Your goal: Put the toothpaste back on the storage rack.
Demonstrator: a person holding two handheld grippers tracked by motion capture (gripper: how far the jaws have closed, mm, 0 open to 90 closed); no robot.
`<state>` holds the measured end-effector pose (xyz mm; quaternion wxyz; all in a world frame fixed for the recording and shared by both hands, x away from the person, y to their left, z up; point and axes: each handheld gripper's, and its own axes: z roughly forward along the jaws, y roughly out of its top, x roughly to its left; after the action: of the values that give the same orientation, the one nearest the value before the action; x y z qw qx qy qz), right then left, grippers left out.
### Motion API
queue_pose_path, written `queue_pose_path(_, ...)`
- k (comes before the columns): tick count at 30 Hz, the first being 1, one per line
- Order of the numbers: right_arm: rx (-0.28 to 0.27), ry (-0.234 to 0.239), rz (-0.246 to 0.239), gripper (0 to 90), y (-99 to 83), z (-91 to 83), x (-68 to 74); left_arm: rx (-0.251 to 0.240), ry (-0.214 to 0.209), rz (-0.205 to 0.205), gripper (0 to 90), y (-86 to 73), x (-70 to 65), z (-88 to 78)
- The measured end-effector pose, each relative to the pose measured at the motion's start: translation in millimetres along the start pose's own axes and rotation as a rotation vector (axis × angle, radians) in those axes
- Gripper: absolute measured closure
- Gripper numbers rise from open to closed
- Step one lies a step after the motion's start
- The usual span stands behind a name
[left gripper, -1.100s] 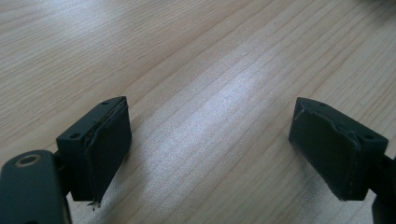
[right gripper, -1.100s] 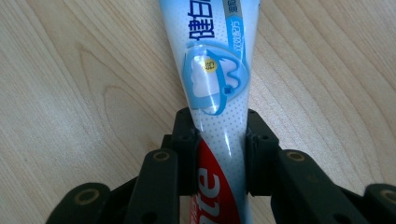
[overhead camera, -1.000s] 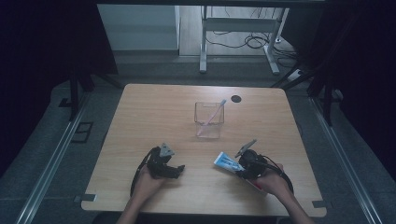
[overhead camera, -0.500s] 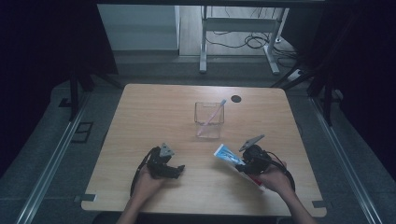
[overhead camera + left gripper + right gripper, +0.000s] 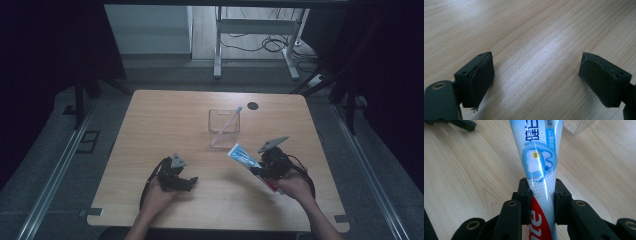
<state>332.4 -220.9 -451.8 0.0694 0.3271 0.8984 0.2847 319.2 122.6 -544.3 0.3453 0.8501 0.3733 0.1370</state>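
A blue, white and red toothpaste tube (image 5: 539, 162) is pinched near its middle by my right gripper (image 5: 541, 200), lifted off the wooden table (image 5: 165, 120) with its flat end tilted up toward the far left. In the high view that tube (image 5: 243, 156) sticks out of the right gripper (image 5: 260, 170) at the front right. A clear square cup (image 5: 224, 127) with a pink toothbrush (image 5: 227, 125) leaning in it stands mid-table, just beyond the tube. My left gripper (image 5: 189, 182) rests low at the front left, jaws wide apart over bare wood (image 5: 536, 75).
A small dark round spot (image 5: 253, 105) marks the table's far side right of the cup. Beyond the table stand metal desk legs (image 5: 218, 50) and cables on the floor. Dark curtains close both sides.
The right gripper has risen with the toothpaste tube, whose free end now points higher toward the cup. The left gripper has kept still.
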Motion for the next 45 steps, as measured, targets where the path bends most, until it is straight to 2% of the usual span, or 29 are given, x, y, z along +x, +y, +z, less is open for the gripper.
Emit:
queue_pose_path(23, -0.129, -0.005, 0.01, 72.2, 37.1, -14.7, -4.9, 0.003, -0.001, 0.002, 13.0, 0.2, 0.3, -0.2)
queue_pose_path(45, -0.233, -0.036, 0.005, 72.3, 72.5, -21.1, -13.6, 0.004, 0.0, 0.002, 13.0, 0.2, 0.3, -0.3)
